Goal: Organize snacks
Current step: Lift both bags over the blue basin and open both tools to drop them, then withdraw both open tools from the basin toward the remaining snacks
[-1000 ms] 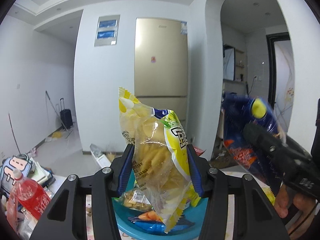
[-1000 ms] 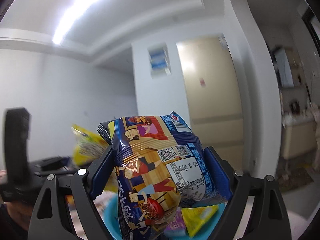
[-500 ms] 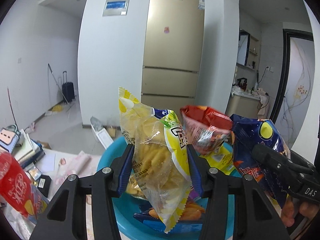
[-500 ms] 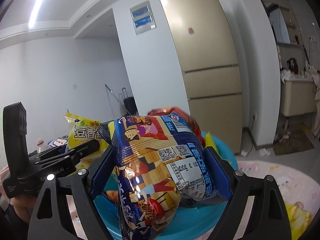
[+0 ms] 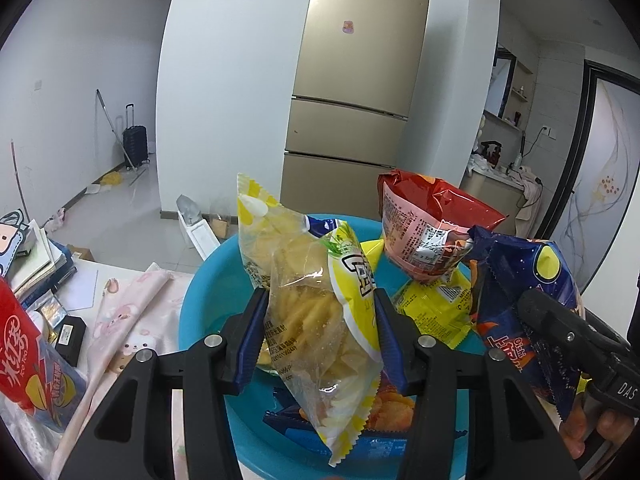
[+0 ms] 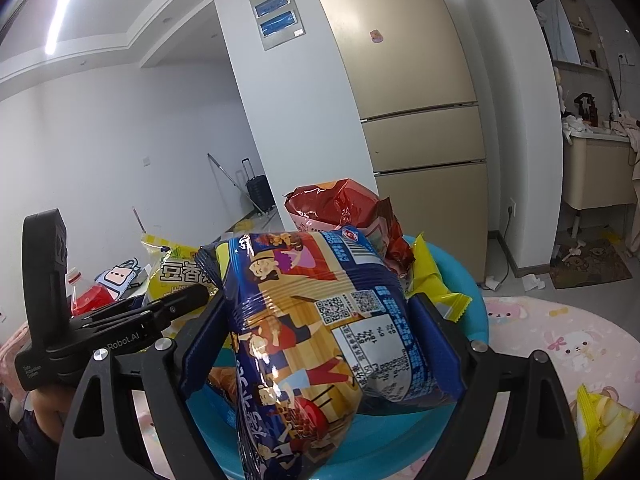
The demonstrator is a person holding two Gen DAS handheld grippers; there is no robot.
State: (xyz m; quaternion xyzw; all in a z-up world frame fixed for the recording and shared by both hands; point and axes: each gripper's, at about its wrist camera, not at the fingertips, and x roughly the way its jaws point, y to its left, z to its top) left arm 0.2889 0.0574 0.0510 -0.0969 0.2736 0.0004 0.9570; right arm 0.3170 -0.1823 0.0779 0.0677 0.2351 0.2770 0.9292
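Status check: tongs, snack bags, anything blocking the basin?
Left tongs shut on yellow chip bag. Right tongs shut on blue snack bag. Both above blue basin; red bag and yellow packets already inside.

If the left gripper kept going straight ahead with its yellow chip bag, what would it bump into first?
Probably the blue basin: the left gripper points down into it, so the yellow chip bag would likely touch the snacks lying inside first. Depth is hard to judge.

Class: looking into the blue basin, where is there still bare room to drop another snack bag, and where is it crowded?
Bare floor of the blue basin shows along its left wall, beside the yellow chip bag. The right side is crowded: red bag, small yellow packet, dark blue bag.
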